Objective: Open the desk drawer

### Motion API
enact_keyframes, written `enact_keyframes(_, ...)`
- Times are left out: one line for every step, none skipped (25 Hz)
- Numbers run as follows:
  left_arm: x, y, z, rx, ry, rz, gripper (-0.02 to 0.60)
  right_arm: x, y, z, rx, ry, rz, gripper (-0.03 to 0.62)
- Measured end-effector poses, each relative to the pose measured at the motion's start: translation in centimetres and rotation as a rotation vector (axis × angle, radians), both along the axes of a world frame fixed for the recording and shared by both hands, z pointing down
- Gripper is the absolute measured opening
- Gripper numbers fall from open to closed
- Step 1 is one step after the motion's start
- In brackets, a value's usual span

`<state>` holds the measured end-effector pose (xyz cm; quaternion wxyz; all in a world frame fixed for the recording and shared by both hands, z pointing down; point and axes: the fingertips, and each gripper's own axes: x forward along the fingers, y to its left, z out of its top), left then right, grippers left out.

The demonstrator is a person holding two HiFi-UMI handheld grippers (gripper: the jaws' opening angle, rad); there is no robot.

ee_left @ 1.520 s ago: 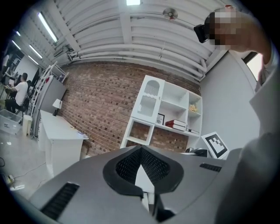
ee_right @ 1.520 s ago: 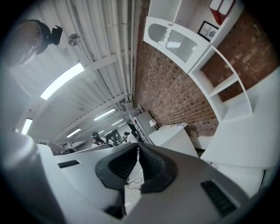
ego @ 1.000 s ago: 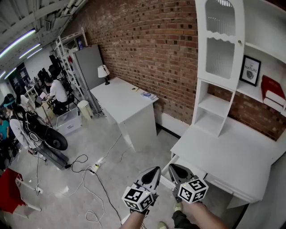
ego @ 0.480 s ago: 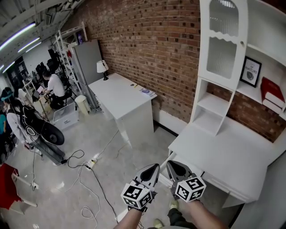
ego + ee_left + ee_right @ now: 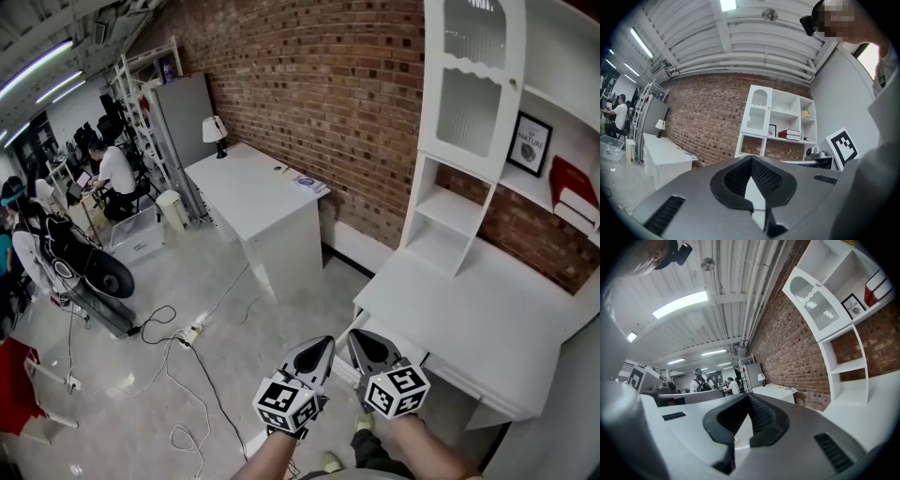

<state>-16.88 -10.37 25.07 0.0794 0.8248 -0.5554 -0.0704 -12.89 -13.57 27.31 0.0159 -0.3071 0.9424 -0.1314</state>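
The white desk (image 5: 469,314) stands at the right against the brick wall, and its drawer front (image 5: 452,377) shows as a white strip under the near edge. Both grippers hang side by side in front of the desk's left corner, above the floor. My left gripper (image 5: 325,346) is shut with nothing in it; its jaws meet at the tip in the left gripper view (image 5: 751,158). My right gripper (image 5: 357,338) is also shut and empty (image 5: 749,395), close to the desk's corner. Its body hides the drawer's left end. Neither gripper touches the drawer.
A white hutch (image 5: 469,122) with a framed picture (image 5: 531,145) and red books (image 5: 572,183) stands on the desk. A second white desk (image 5: 253,202) with a lamp (image 5: 216,131) lines the wall at left. Cables (image 5: 187,337) cross the floor; people (image 5: 112,173) sit far left.
Only the head view has shifted a little. Both grippers stay in place and shut.
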Motion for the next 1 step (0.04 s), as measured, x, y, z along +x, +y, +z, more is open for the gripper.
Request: enact_keyframes(-0.01,-0.05,0.02,-0.001,0.000,0.000,0.012,-0.01,-0.05,-0.03,0.001,0.001,0.000,0.017)
